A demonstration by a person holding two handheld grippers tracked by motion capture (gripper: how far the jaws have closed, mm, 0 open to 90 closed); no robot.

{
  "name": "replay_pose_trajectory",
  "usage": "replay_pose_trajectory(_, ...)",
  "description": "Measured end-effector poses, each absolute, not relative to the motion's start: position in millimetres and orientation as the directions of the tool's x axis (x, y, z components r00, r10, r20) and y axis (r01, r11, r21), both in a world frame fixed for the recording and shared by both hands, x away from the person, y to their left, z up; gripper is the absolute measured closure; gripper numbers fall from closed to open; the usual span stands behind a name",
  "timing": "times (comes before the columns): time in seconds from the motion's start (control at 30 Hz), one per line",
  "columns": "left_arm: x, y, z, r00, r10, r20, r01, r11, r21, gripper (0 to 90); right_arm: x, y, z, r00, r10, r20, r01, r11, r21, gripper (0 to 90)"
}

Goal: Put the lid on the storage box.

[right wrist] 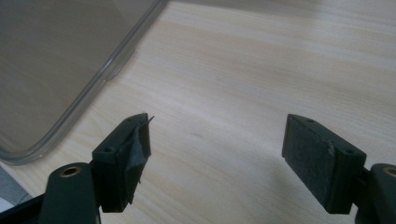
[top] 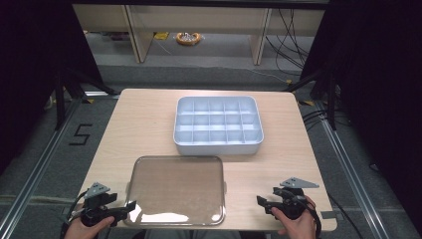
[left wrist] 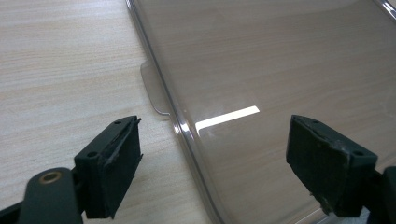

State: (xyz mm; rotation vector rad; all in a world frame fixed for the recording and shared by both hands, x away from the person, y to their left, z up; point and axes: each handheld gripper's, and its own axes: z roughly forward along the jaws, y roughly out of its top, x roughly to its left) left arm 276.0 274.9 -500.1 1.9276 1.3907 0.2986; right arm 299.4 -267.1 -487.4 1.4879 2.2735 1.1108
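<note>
A clear, smoke-tinted plastic lid (top: 175, 190) lies flat on the wooden table (top: 144, 124) near its front edge. Behind it stands a pale blue-grey organiser tray (top: 218, 145) divided into several compartments. My left gripper (top: 130, 206) is at the lid's front left corner, open, its jaws straddling the lid's edge (left wrist: 187, 135) beside a small tab (left wrist: 154, 88), without pressing on it. My right gripper (top: 263, 201) hovers open over bare wood to the right of the lid (right wrist: 51, 70), nothing between its jaws.
Bare tabletop (right wrist: 243, 79) lies between the lid and the right gripper. Beyond the table are a grey floor, wooden furniture legs (top: 137, 35), trailing cables (top: 293, 40) and a yellowish ring-shaped object (top: 188, 38). A mark "5" (top: 81, 134) is on the floor at left.
</note>
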Motion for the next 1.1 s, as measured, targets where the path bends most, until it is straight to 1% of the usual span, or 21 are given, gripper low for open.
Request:
replay_pose_trajectory(0.1,276,274,-500,0.37,0.898,-0.238,0.725,-0.119,0.678,16.3,299,-267,-487,-0.468,0.844,0.263,0.708,0.181,0.683,26.7)
replay_pose_trajectory(0.17,276,275,-500,0.377,0.897,-0.231,0.727,-0.131,0.674,16.1,298,-265,-486,-0.463,0.843,0.274,0.718,0.176,0.673,27.3)
replay_pose_trajectory(0.2,276,276,-500,0.384,0.895,-0.226,0.729,-0.143,0.669,16.0,299,-265,-486,-0.471,0.842,0.263,0.71,0.185,0.679,27.5)
replay_pose_trajectory(0.27,276,275,-500,0.378,0.896,-0.234,0.731,-0.134,0.669,16.0,299,-265,-486,-0.473,0.838,0.273,0.713,0.181,0.677,27.6)
replay_pose_trajectory(0.37,276,276,-500,0.388,0.895,-0.218,0.735,-0.159,0.659,16.0,300,-260,-488,-0.476,0.828,0.297,0.714,0.166,0.68,27.7)
replay_pose_trajectory(0.4,276,275,-501,0.385,0.895,-0.223,0.734,-0.151,0.662,16.1,300,-258,-487,-0.492,0.815,0.307,0.712,0.174,0.68,27.7)
replay_pose_trajectory(0.43,276,275,-501,0.386,0.894,-0.228,0.735,-0.148,0.662,16.1,298,-255,-486,-0.47,0.816,0.337,0.735,0.15,0.662,27.7)
replay_pose_trajectory(0.47,276,275,-501,0.386,0.894,-0.227,0.734,-0.149,0.663,16.1,298,-253,-487,-0.483,0.811,0.331,0.72,0.152,0.677,27.6)
replay_pose_trajectory(0.5,276,276,-500,0.389,0.895,-0.219,0.735,-0.158,0.659,16.1,298,-252,-487,-0.482,0.807,0.341,0.727,0.151,0.67,27.6)
replay_pose_trajectory(0.53,276,276,-500,0.389,0.895,-0.219,0.735,-0.158,0.659,16.1,300,-253,-486,-0.506,0.808,0.301,0.704,0.186,0.685,27.6)
replay_pose_trajectory(0.57,276,276,-501,0.382,0.897,-0.221,0.732,-0.148,0.665,16.1,300,-253,-486,-0.506,0.808,0.301,0.704,0.186,0.685,27.6)
replay_pose_trajectory(0.6,276,277,-500,0.383,0.897,-0.22,0.735,-0.152,0.661,16.1,298,-249,-486,-0.491,0.801,0.343,0.728,0.16,0.667,27.1)
replay_pose_trajectory(0.63,276,277,-500,0.383,0.897,-0.22,0.735,-0.152,0.661,16.1,300,-250,-487,-0.509,0.798,0.323,0.714,0.182,0.676,27.1)
replay_pose_trajectory(0.67,277,277,-501,0.383,0.896,-0.226,0.736,-0.148,0.66,16.1,300,-250,-487,-0.509,0.798,0.323,0.714,0.182,0.676,27.1)
replay_pose_trajectory(0.7,276,277,-500,0.382,0.896,-0.225,0.737,-0.148,0.66,16.0,299,-246,-487,-0.507,0.788,0.349,0.719,0.163,0.676,27.0)
replay_pose_trajectory(0.73,277,277,-500,0.383,0.896,-0.225,0.737,-0.149,0.659,16.0,301,-246,-487,-0.518,0.791,0.326,0.712,0.187,0.677,26.7)
replay_pose_trajectory(0.8,276,277,-500,0.381,0.897,-0.224,0.737,-0.148,0.659,16.0,302,-245,-487,-0.528,0.786,0.322,0.705,0.195,0.682,26.6)
replay_pose_trajectory(0.93,276,277,-500,0.372,0.899,-0.229,0.736,-0.136,0.663,16.0,300,-239,-486,-0.512,0.785,0.348,0.725,0.179,0.665,26.6)
replay_pose_trajectory(1.03,276,277,-500,0.377,0.897,-0.232,0.736,-0.138,0.663,16.0,301,-236,-486,-0.52,0.784,0.339,0.719,0.187,0.669,26.6)
replay_pose_trajectory(1.07,276,277,-500,0.378,0.897,-0.23,0.737,-0.142,0.661,16.0,302,-237,-486,-0.535,0.785,0.312,0.704,0.21,0.678,26.6)
replay_pose_trajectory(1.1,276,277,-500,0.373,0.899,-0.231,0.737,-0.136,0.662,16.0,301,-235,-486,-0.517,0.784,0.344,0.727,0.189,0.66,26.6)
